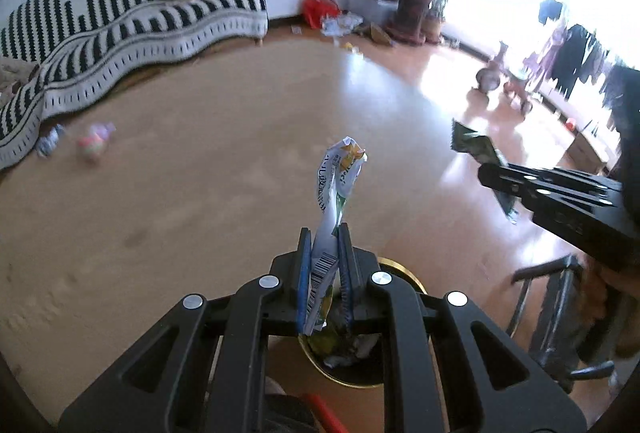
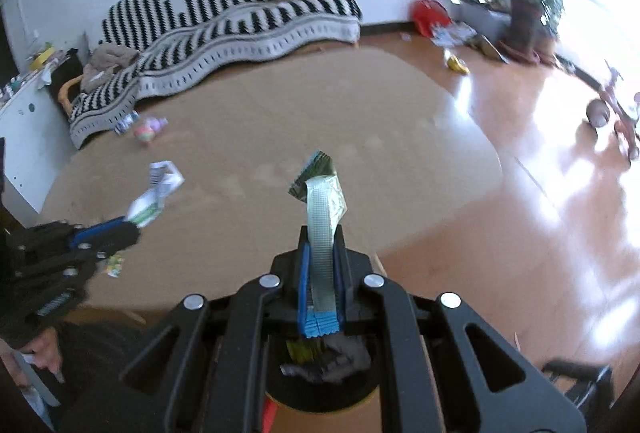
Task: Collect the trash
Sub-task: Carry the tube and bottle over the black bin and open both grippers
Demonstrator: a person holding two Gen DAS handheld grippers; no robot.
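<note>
While both grippers are hanging over the trash bin [image 1: 404,271], the left gripper [image 1: 325,233] is pinching a white wrapper [image 1: 340,185] and the right gripper [image 2: 321,233] is pinching a green packet [image 2: 322,189]. Probably they are holding the pieces upright so each drops straight in. More litter [image 2: 150,127] is lying near the sofa [image 2: 248,29].

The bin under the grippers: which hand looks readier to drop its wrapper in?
Probably left. The left gripper, holding the white wrapper, sits directly above the gold-rimmed bin. The right is close too.
</note>
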